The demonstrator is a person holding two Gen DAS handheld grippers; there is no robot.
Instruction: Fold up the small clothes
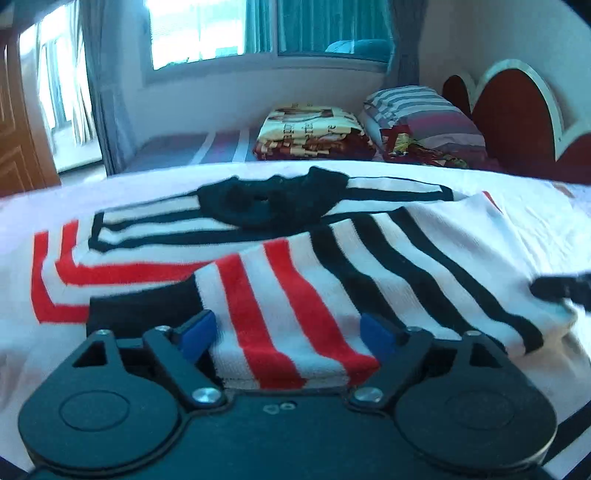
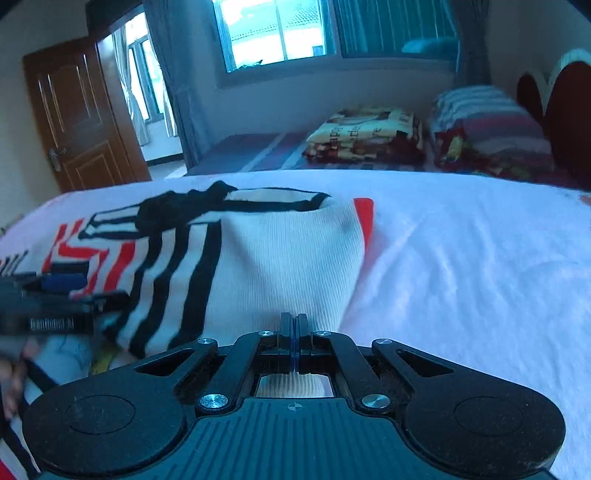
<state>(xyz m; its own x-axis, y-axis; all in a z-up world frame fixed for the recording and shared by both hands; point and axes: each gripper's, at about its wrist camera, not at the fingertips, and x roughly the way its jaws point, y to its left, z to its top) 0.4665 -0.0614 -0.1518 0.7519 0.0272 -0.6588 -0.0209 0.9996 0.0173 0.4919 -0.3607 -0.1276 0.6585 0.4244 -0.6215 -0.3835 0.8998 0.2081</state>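
Note:
A small knitted sweater [image 1: 295, 266] with white, red and black stripes and a black collar lies on the white bed cover [image 1: 535, 229]. One part is folded over the body. My left gripper [image 1: 291, 336] is open, its blue pads either side of the folded red-striped edge. In the right wrist view the sweater [image 2: 280, 258] lies ahead and to the left. My right gripper [image 2: 294, 325] is shut on the sweater's white edge. The left gripper [image 2: 55, 291] shows at the left edge there.
Folded blankets [image 1: 314, 133] and a striped pillow [image 1: 421, 114] lie at the far end of the bed by a red headboard [image 1: 517, 114]. A wooden door [image 2: 81, 110] and a window [image 2: 277, 33] stand behind. The white bed cover [image 2: 480, 277] stretches to the right.

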